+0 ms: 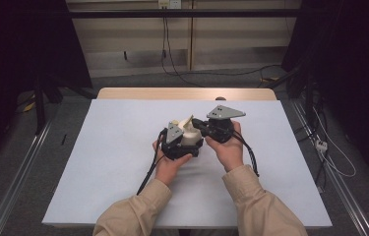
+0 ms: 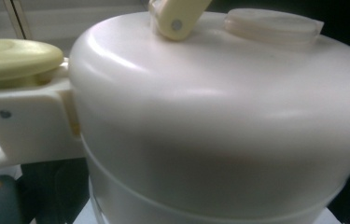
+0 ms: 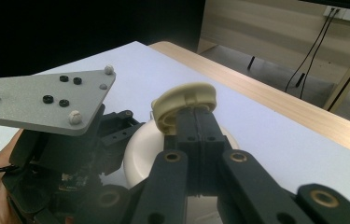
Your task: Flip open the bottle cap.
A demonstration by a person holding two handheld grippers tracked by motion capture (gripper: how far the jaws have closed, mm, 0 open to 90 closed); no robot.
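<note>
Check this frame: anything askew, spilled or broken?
Nothing stands out. The cream pot sits upright between both grippers on the white table cover, the right gripper is pinched on its yellow handle, and there is no spill or visible damage.

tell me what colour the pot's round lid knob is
Pale yellow knob on a cream-white pot; clearest in the left gripper view.

1. Both forearms wear tan long sleeves (image 1: 251, 206).
2. The left gripper (image 1: 174, 140) is black, topped by a grey three-cornered plate (image 3: 46, 100) with black screws and white knobs.
3. The right gripper (image 3: 196, 116) has black linked jaws with brass-ringed pivots.
4. Black cables (image 1: 147, 172) trail toward six o'clock.
</note>
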